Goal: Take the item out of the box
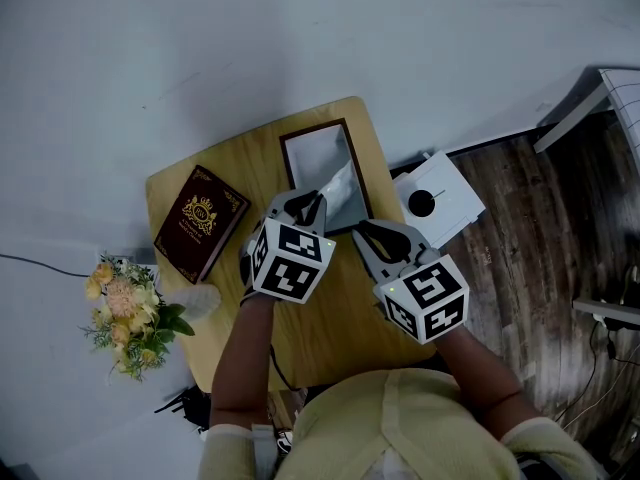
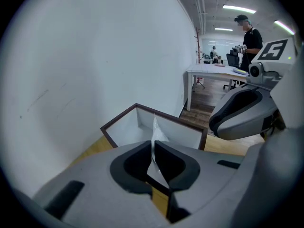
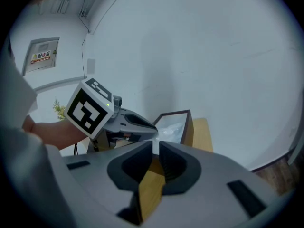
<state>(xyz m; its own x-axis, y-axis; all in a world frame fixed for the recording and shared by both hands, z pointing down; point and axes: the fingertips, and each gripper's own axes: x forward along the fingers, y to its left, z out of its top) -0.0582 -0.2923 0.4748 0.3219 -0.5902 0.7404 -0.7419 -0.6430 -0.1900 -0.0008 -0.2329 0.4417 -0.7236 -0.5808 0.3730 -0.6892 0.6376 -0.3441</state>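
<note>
Where it lies: the item [image 1: 342,180], a packet in clear crinkly wrap, sits in the box [image 1: 283,153] at the counter's [image 1: 330,313] far edge, straight ahead of the left tongs [image 1: 305,206].
Left tongs: pinched tight on a thin upstanding flap of the wrap, at the box's near end.
Right tongs: [image 1: 368,233] drawn all but together, nothing between them, over the counter just beside the box's near right corner.
Long axis: box and packet run from near edge towards far edge. I'd guess the pull goes up and back.
Nearer hand: the left, it has the grip.
Materials: rigid box with a dark brown rim and white walls. The wrap is flimsy and glossy and might slip or tear. The counter is pale wood.
</note>
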